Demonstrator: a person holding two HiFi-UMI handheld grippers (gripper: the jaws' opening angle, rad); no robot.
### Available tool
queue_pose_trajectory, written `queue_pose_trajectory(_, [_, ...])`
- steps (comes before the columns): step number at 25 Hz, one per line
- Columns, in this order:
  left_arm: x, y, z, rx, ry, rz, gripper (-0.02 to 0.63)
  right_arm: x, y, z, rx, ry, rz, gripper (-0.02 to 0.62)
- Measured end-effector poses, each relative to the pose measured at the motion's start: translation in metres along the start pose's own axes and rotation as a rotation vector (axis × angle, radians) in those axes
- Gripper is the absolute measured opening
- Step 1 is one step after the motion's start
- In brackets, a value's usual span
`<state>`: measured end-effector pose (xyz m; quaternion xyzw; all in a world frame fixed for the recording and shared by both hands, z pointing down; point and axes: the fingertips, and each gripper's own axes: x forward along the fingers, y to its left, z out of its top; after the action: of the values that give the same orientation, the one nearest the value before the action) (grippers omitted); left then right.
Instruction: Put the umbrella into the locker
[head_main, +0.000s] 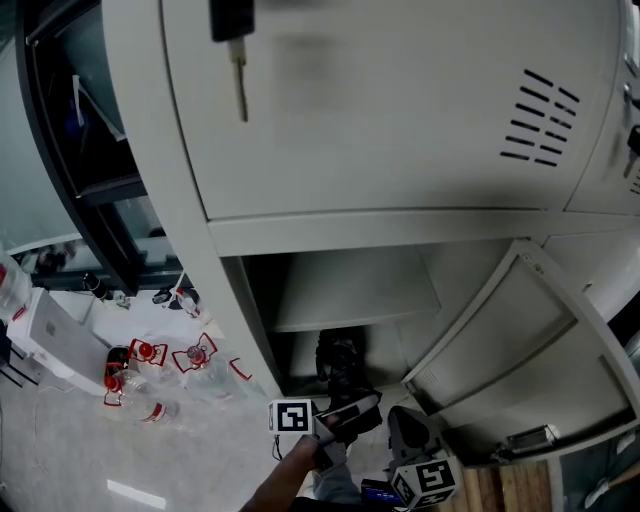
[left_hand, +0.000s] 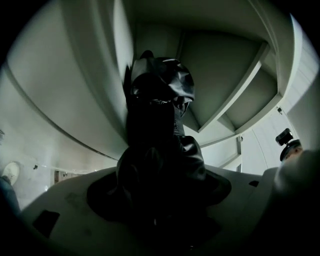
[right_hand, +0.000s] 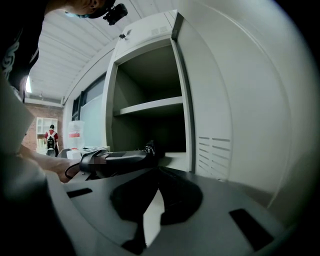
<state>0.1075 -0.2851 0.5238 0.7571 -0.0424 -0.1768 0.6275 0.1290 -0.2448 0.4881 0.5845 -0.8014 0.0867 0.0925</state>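
Umbrella, black and folded, is sitting between the spread jaws of the left claw, its far end reaching into the open lower compartment of the locker, beneath a shelf. Right claw is hovering just beside, tips pressed together, holding nothing.

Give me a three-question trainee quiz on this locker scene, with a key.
1. Where is the umbrella? A: in the open compartment, below the shelf; B: on top of that shelf; C: on the floor outside.
2. True or false: the right gripper holds the umbrella.
3. Fill in: the umbrella stands between the jaws of the ___ gripper.
Key: 1 A. 2 False; its jaws are together with nothing between them. 3 The left gripper.
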Motion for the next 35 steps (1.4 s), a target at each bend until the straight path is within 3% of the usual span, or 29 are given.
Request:
queue_pose_trajectory(9, [-0.009, -0.003, 0.002, 0.006, -0.069, 0.024, 0.334, -0.01, 0.005, 0.0, -0.003, -0.011, 0.011, 0.0])
queue_pose_trajectory(25, [-0.039, -0.004, -0.019, 0.07, -0.083, 0.105, 0.334, -0.027, 0.025, -0.001, -0.008, -0.021, 0.044, 0.002])
queue_pose_trajectory(29, [-0.043, -0.013, -0.029, 0.065, -0.085, 0.074, 0.334, -0.033, 0.033, 0.0, -0.026, -0.032, 0.054, 0.002])
queue_pose_trajectory(35, [-0.067, -0.008, -0.035, 0.156, -0.096, 0.187, 0.317, -0.037, 0.045, 0.002, -0.047, -0.029, 0.059, 0.002])
